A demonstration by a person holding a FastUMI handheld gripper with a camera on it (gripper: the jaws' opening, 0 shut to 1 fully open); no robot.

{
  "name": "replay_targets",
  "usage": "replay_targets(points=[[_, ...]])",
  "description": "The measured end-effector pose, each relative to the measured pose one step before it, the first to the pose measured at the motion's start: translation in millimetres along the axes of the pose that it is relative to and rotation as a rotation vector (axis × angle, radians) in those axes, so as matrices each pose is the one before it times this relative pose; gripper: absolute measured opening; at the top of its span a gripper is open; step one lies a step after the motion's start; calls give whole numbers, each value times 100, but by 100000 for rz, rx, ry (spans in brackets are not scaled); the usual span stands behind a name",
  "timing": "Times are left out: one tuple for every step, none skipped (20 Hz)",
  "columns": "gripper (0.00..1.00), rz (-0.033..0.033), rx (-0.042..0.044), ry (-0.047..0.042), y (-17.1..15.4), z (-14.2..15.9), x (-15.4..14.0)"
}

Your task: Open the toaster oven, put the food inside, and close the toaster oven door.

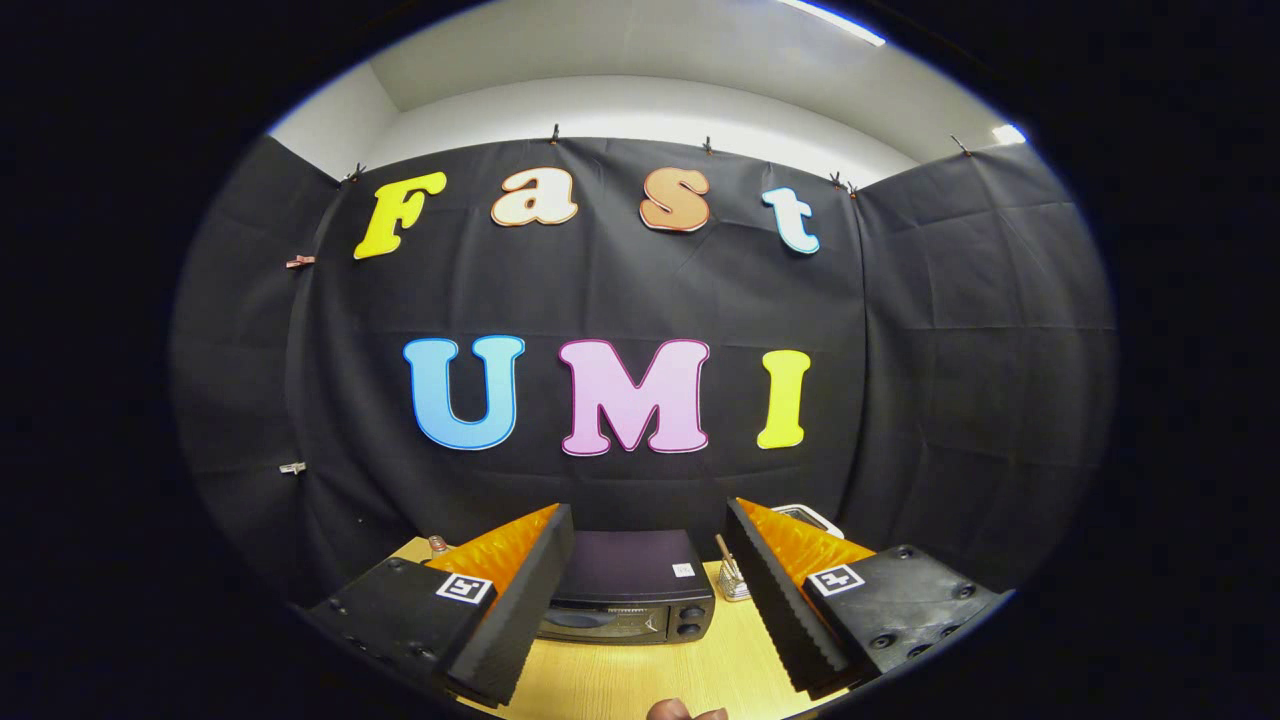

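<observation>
Claw (650, 600) open and empty, closed toaster oven (628, 590) beyond its fingers

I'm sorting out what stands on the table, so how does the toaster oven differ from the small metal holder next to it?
The toaster oven is a dark, wide, low box between the open gripper's fingers and beyond them; the metal holder beside it is shiny, narrow and far smaller. The toaster oven's door is shut, while the metal holder is open-topped with a stick poking out. Both stand on the wooden table near the booth's wall.
</observation>
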State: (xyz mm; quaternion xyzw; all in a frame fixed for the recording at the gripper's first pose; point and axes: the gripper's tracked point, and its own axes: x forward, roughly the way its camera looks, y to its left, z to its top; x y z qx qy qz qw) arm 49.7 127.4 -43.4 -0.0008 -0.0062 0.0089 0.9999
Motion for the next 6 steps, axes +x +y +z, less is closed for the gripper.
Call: replay_targets(points=[[98,38,-178,-25,16,-72,178],[98,-5,79,-39,5,20,0],[98,40,139,95,28,8,-9],[98,79,108,4,54,21,27],[98,12,45,172,30,8,56],[98,90,-103,-78,-19,35,-19]])
